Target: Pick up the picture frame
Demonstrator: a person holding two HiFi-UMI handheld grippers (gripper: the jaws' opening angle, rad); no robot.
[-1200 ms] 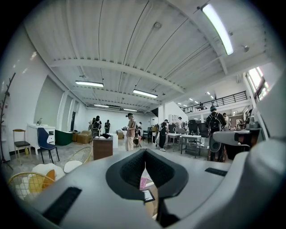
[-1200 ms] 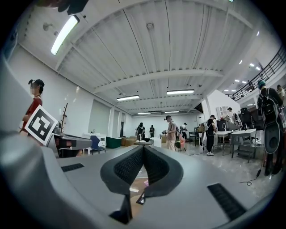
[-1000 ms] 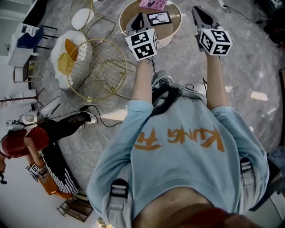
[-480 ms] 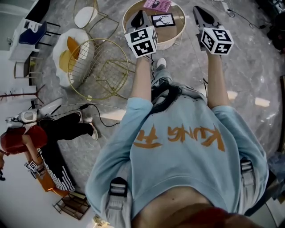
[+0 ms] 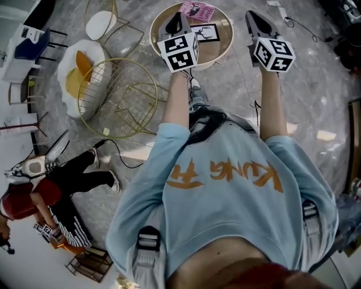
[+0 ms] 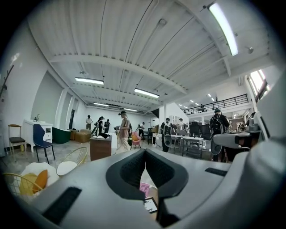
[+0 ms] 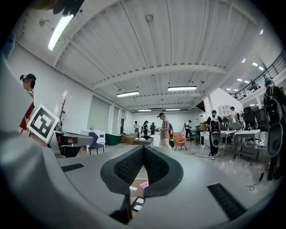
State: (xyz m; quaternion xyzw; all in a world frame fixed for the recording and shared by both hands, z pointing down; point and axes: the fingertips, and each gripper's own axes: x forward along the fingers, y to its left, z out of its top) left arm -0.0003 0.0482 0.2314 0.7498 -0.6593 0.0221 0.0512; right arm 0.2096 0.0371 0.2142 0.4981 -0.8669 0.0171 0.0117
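The jaws of the left gripper (image 6: 144, 153) are shut together with nothing between them, and so are those of the right gripper (image 7: 143, 149). Both are held about level, which suggests an approach and not yet a grasp. The picture frame (image 5: 204, 32) lies flat on the round worktop (image 5: 219, 46), just beside the left gripper's tip, with a pink booklet (image 5: 198, 10) beyond it. Lying flat, it would probably have to be taken by an edge, with the jaws opened first.

Large open studio hall, ribbed white ceiling (image 6: 134, 40), strip lights (image 6: 223, 27), mezzanine railing (image 6: 216, 103), scattered desks (image 6: 192, 140), chairs (image 6: 42, 138).
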